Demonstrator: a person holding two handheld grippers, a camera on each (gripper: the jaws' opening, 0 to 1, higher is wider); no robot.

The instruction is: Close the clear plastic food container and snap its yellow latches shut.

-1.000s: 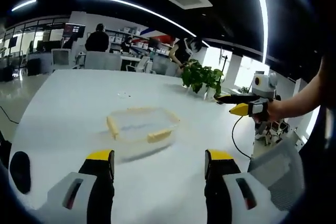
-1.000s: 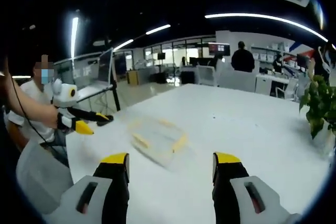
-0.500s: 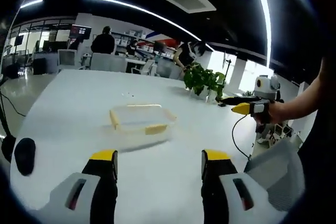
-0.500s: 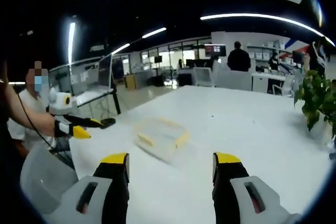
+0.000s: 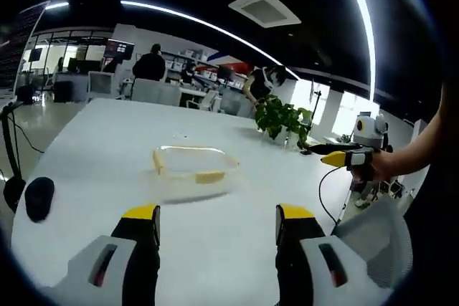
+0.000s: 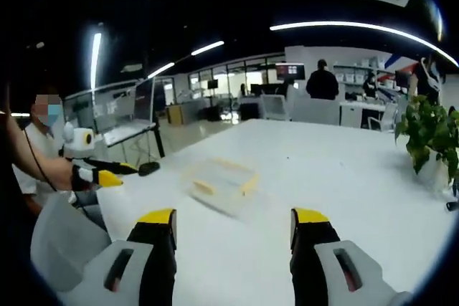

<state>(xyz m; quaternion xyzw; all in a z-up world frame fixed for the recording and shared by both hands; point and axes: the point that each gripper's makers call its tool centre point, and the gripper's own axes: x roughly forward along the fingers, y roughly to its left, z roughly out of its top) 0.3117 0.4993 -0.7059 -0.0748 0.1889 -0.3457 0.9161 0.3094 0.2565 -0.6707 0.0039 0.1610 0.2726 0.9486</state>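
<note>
Over the last second both views have swung and levelled — the cameras moved with the hands, not the things — so the clear plastic food container (image 5: 192, 172) now looks flatter and a little farther out on the white table (image 5: 93, 141) in the left gripper view. It has not been shifted: it sits alone near the table's middle, ahead of both grippers and well apart from them. The left gripper (image 5: 216, 221) has its jaws spread wide with nothing between them; the right gripper (image 6: 234, 226) likewise is released and empty. In the left gripper view the right one is out to the side, off past the table's edge, in the person's hand (image 5: 378, 165).

For the task this means nothing is begun. The container's lid seems to lie on the box, though blur hides whether it is seated, and the yellow latches (image 5: 209, 176) look swung out, not snapped — my reading only.

A potted plant (image 5: 282, 117) stands near the far edge and a black mouse (image 5: 39, 198) lies near the table's edge. No brand, label or writing can be read anywhere
</note>
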